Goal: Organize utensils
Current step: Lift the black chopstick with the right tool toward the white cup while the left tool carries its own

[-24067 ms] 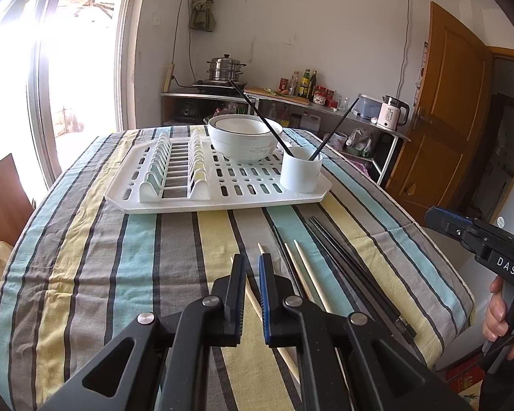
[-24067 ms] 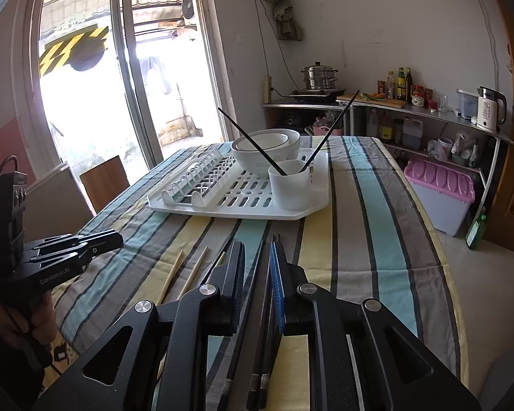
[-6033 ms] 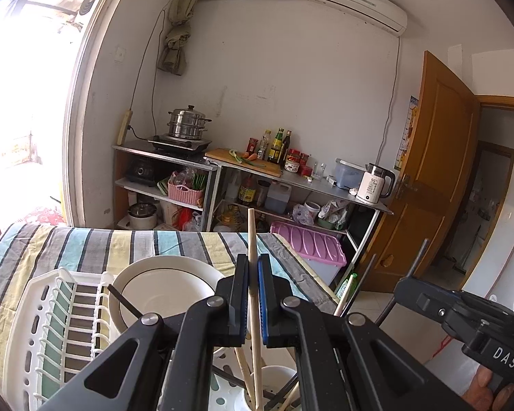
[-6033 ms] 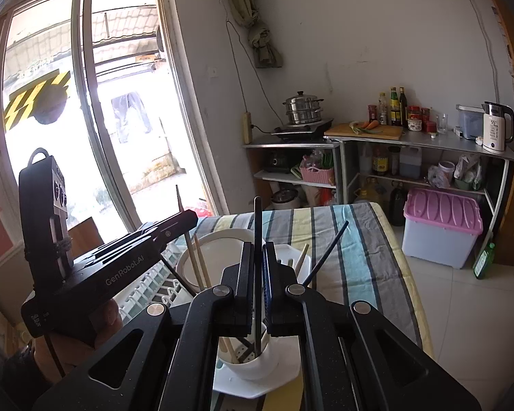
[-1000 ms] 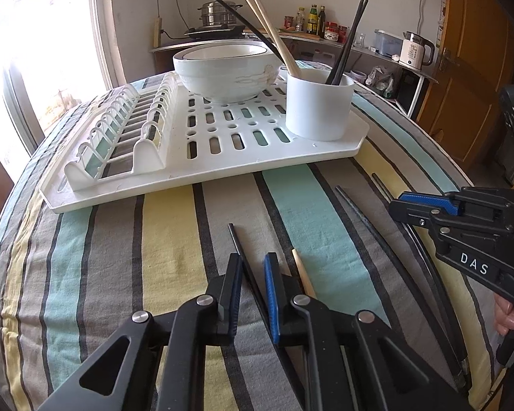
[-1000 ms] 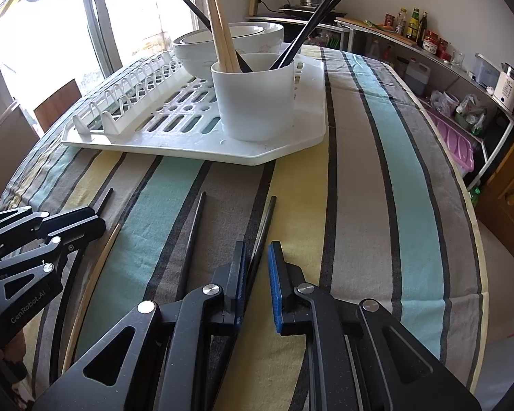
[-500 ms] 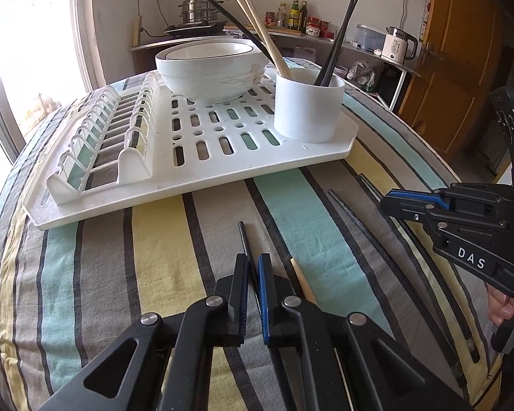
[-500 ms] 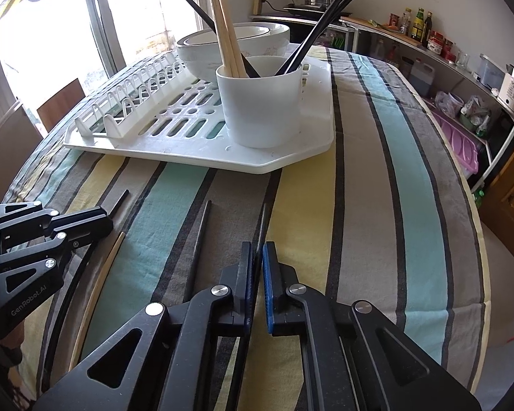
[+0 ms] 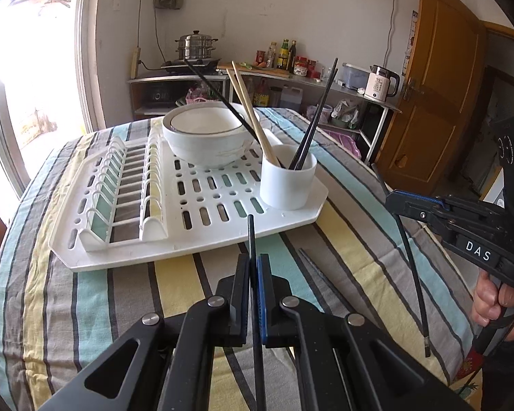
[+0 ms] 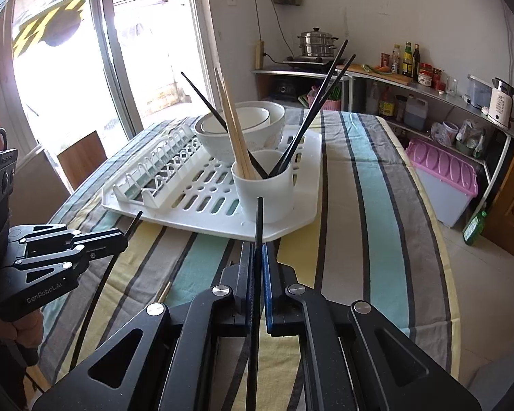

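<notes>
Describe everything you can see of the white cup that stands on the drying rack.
The white cup is a plain, handleless cylinder, seemingly plastic or ceramic, upright on the near right corner of the white slotted drying rack, just in front of the stacked white bowls. It holds two pale wooden chopsticks and three black chopsticks, leaning outward. No gripper touches it.

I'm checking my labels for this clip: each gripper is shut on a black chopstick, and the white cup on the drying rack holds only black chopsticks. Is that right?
Not quite. Both wrist views show the white cup on the white plastic drying rack also holds two light wooden chopsticks among the black ones. The rest stands: the left gripper and right gripper each have jaws shut on a black chopstick.
</notes>
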Demonstrator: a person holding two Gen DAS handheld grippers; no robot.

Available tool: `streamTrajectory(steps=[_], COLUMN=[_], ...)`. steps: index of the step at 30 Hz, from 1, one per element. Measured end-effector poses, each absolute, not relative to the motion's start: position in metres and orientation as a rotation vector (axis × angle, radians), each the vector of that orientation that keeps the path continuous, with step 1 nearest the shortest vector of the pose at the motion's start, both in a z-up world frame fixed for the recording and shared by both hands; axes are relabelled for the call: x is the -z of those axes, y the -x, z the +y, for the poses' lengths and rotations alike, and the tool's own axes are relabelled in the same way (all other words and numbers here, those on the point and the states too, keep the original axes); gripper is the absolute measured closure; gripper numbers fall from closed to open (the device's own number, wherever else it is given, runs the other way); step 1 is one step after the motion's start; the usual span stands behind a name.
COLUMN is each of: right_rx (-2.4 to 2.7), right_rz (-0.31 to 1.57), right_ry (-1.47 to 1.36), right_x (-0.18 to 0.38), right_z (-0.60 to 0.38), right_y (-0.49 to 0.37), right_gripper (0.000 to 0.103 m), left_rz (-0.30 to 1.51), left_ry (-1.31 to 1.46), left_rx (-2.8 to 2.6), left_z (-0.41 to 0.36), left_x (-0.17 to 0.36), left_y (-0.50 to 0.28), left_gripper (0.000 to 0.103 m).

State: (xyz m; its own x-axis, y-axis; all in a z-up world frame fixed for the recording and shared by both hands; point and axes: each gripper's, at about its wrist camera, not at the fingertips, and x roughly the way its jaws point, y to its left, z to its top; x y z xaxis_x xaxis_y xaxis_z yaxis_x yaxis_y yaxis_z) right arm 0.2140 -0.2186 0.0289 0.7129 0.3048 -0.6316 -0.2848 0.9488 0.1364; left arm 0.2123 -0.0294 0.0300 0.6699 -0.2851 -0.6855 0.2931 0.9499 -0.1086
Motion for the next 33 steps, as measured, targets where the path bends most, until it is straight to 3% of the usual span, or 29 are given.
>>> streamTrajectory(steps=[11,33], right_rx=[-0.321,-0.315], right_rz=[0.559,0.461], right_ry=[-0.068,-0.079], right_x=[-0.076,-0.106], right_z=[-0.231,-0.234], right_y=[-0.198,-0.188], right_gripper=[0.098,0.099], left_rz=[0.628,0.552], left_ry=[0.004,0.011], left_rx=[0.337,0.355], left_z=[-0.021,-0.025], left_x=[-0.093,-0.134], left_y=[-0.197,-0.203], left_gripper=[0.099,0.100])
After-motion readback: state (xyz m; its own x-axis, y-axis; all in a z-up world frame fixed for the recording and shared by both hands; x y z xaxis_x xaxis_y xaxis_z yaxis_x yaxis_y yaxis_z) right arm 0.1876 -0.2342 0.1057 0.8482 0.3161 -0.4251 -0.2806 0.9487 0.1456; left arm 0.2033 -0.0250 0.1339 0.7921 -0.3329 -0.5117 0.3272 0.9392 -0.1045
